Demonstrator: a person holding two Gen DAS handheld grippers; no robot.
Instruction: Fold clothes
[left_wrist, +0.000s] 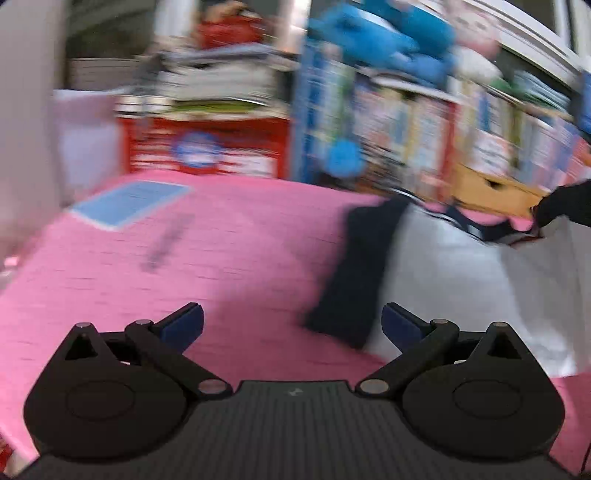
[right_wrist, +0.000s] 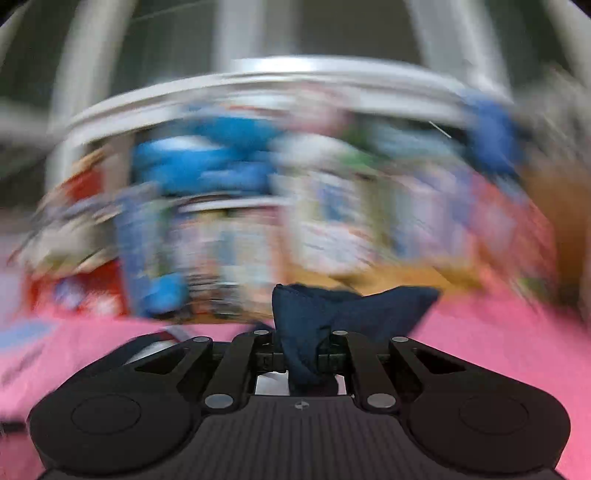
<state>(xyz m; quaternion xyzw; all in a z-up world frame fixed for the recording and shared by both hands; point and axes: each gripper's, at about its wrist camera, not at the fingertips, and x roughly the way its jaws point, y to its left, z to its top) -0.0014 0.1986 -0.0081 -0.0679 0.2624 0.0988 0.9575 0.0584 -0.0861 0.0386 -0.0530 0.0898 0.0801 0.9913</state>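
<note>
A grey-white garment with navy sleeves lies on the pink tablecloth at the right of the left wrist view. My left gripper is open and empty, low over the cloth, just left of the garment's navy sleeve. My right gripper is shut on a bunch of the garment's navy fabric, held above the pink cloth. It also shows in the left wrist view at the far right, lifting the garment's edge. Both views are blurred.
A light blue sheet and a dark pen-like object lie on the cloth at the left. A red box, a wooden box and shelves of books and blue toys stand behind the table.
</note>
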